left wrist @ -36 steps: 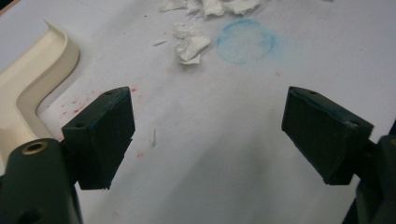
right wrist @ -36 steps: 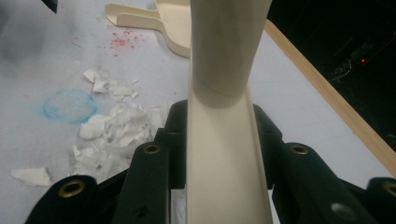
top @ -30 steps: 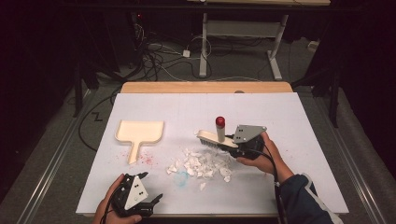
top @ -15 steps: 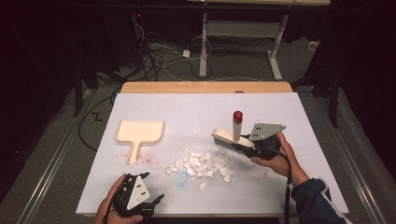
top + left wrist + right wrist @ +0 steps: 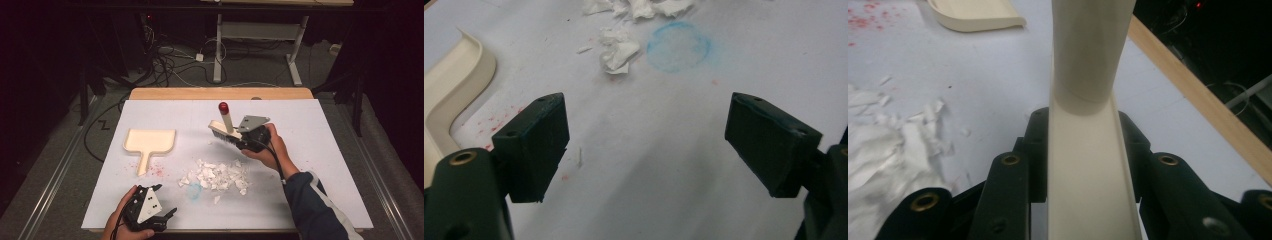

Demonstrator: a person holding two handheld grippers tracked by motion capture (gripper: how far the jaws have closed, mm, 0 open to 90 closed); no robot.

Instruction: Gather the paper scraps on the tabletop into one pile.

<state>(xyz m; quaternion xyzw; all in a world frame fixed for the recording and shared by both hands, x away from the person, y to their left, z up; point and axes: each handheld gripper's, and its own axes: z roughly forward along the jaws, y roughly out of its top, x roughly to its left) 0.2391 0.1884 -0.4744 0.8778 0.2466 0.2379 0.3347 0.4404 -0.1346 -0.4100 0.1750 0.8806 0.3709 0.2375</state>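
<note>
Cream plastic sits between my right jaws: my right gripper [image 5: 239,141] pinches the brush [image 5: 226,131] by the back of its head, both pads pressed against its sides, as the right gripper view shows with the cream body [image 5: 1088,165] running straight up from between them. In the high view the brush is held above the white table cover [image 5: 320,150], bristles down, its handle rising toward 12 o'clock and ending in a red tip [image 5: 223,107]. My right hand [image 5: 272,147] grips the tool from its 4 o'clock side.

My left gripper [image 5: 162,202] rests near the front edge of the cover with its jaws spread wide and nothing between them; the left gripper view shows bare white surface in the gap [image 5: 649,150]. My left hand [image 5: 122,220] holds it from 7 o'clock.

The pile of white paper scraps [image 5: 217,176] lies at 7 o'clock of the brush, apart from it, and at 1 o'clock of my left gripper. A faint blue ring [image 5: 194,190] marks the cover just beside the pile. The cream dustpan [image 5: 149,142] lies flat at 9 o'clock of the brush, well apart, its handle pointing to 6 o'clock, with red specks [image 5: 156,171] beside the handle.
</note>
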